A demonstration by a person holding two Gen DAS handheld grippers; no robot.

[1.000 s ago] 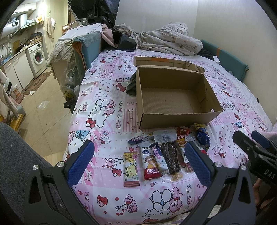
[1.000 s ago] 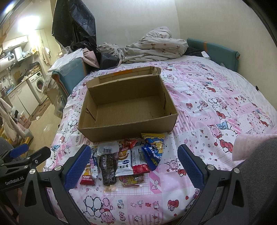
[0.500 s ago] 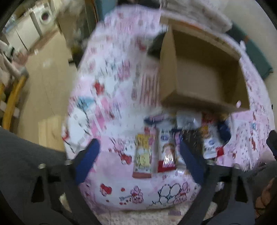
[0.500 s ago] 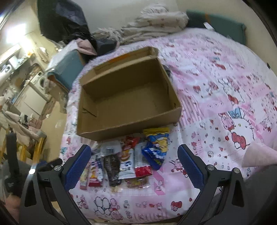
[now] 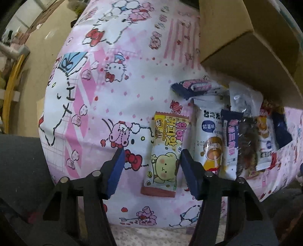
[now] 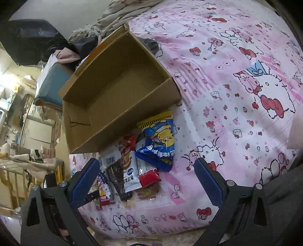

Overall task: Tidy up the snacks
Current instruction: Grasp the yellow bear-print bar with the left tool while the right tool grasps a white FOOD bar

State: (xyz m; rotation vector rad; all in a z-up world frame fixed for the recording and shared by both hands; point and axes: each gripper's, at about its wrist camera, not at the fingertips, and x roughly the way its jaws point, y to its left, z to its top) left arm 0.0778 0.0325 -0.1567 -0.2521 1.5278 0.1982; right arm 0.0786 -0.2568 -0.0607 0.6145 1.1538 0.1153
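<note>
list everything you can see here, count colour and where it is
cardboard box: one, brown, open and empty, on the bed behind the snacks
snack packets: a cluster, exact count unclear as they overlap, mixed colours, in front of the box
bear snack: one, yellow, leftmost of the row, lying flat
blue and yellow bag: one, at the right end, nearest the box
bedsheet: one, pink and white cartoon print, under everything
crumpled blanket: one, pale, beyond the box
left gripper: black with blue pads, jaws have just been closing, either side of the bear snack's lower part, not pressing it
right gripper: wide open over the cluster
</note>
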